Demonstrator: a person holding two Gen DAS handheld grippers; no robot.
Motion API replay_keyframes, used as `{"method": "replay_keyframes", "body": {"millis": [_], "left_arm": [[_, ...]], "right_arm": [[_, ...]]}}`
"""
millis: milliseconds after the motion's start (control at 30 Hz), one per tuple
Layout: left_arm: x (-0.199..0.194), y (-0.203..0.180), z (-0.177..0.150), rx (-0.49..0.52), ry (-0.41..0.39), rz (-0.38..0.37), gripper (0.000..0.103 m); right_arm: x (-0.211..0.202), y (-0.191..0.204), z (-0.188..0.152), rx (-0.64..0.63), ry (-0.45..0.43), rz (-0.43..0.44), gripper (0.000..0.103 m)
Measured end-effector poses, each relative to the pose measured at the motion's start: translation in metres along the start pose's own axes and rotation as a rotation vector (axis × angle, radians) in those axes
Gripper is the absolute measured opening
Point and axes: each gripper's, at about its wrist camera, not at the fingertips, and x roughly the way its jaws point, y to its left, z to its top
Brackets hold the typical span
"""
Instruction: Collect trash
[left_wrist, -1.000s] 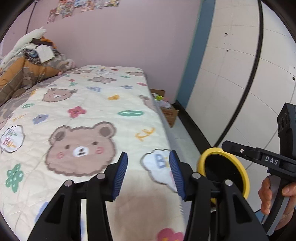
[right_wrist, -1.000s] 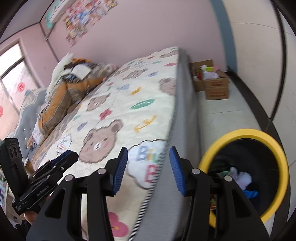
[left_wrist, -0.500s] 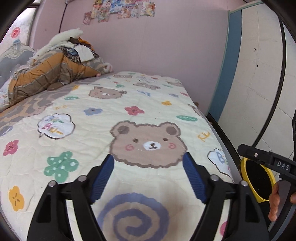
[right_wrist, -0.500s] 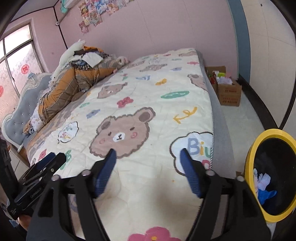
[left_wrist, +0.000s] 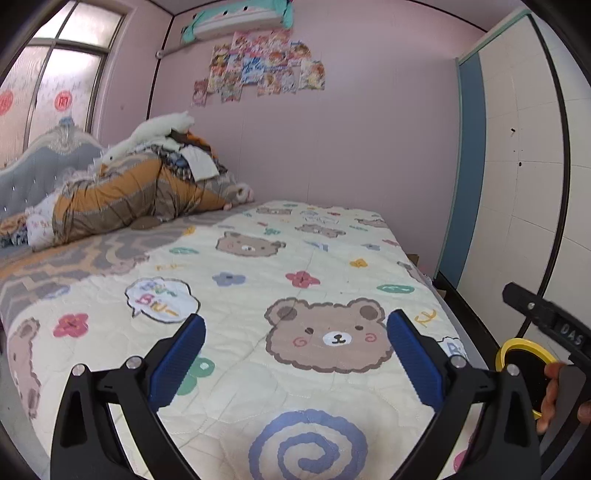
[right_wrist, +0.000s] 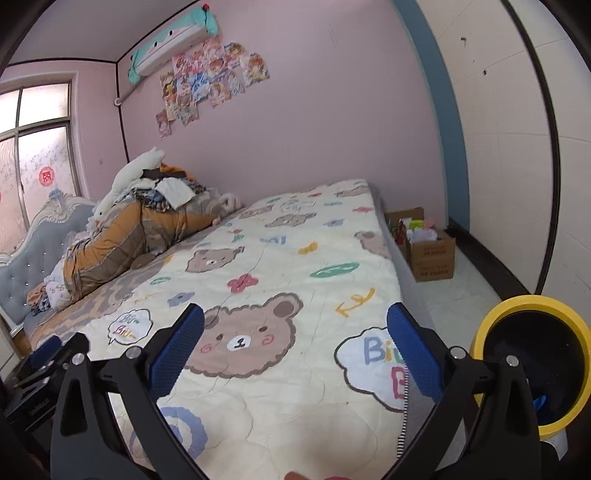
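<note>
left gripper (left_wrist: 295, 347): fingers wide, empty | right gripper (right_wrist: 295, 343): fingers wide, empty | yellow-rimmed bin (right_wrist: 532, 362): beside bed's (right_wrist: 295, 258) side edge, blue scrap inside | cardboard box (right_wrist: 430, 254): packets inside, near bed's far corner

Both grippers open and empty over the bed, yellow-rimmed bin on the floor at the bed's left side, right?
Not quite: the yellow-rimmed bin stands on the floor at the bed's right side, as the right wrist view shows. Left gripper and right gripper are open and empty.
</note>
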Motion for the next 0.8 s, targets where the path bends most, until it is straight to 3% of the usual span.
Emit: {"method": "replay_keyframes", "body": {"millis": [300, 500, 800], "left_arm": [[-0.025, -0.026, 0.004, 0.033, -0.024, -0.048, 0.095], [-0.033, -0.031, 0.005, 0.004, -0.054, -0.062, 0.095], [-0.035, -0.025, 0.005, -0.045, -0.048, -0.07, 0.095]], "right_arm": [[-0.034, 0.016, -0.01, -0.117, -0.127, -0.124, 0.095], [-0.051, 0.014, -0.01, -0.12, -0.201, -0.147, 0.095], [-0.046, 0.006, -0.013, -0.095, -0.174, -0.148, 0.095]]}}
